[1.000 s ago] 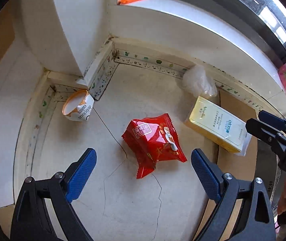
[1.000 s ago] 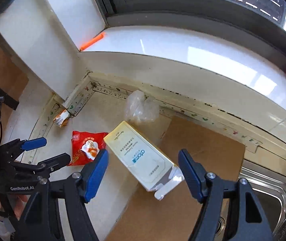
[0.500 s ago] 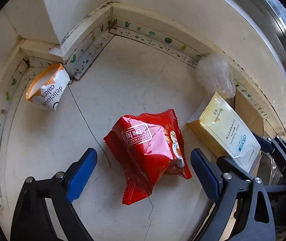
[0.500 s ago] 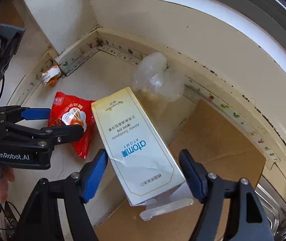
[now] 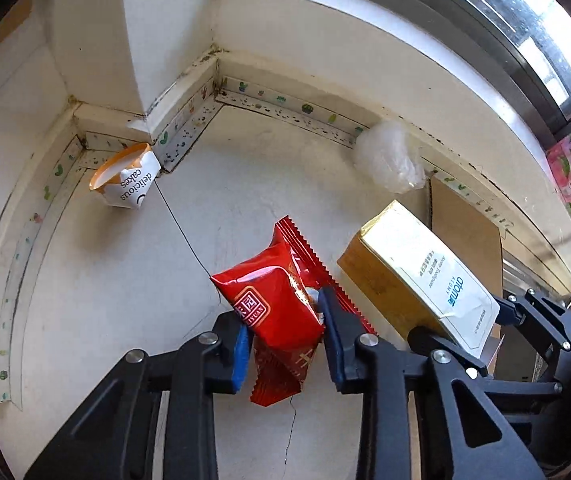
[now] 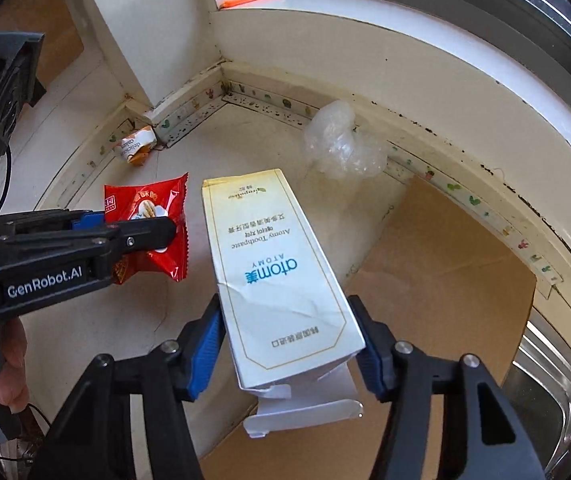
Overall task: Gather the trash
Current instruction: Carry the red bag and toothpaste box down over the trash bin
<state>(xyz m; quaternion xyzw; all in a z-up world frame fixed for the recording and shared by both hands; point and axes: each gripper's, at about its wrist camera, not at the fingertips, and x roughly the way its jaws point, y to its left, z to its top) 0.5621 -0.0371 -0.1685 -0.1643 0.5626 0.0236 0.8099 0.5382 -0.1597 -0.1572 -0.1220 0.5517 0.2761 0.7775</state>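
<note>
Left gripper (image 5: 285,340): fingers, apart a second ago, now clamped on red snack packet (image 5: 273,304), lifted. Right gripper (image 6: 289,348): likewise clamped on toothpaste box (image 6: 277,264). Uncollected on tabletop (image 5: 125,280): cake wrapper (image 5: 127,178), clear plastic wad (image 5: 389,160).

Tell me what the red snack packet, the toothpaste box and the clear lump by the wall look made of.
Red snack packet: glossy plastic film, bright glints, serrated seal. Toothpaste box: printed paperboard, creased, flaps torn open. Clear lump: probably thin crumpled plastic wrap, translucent.
</note>
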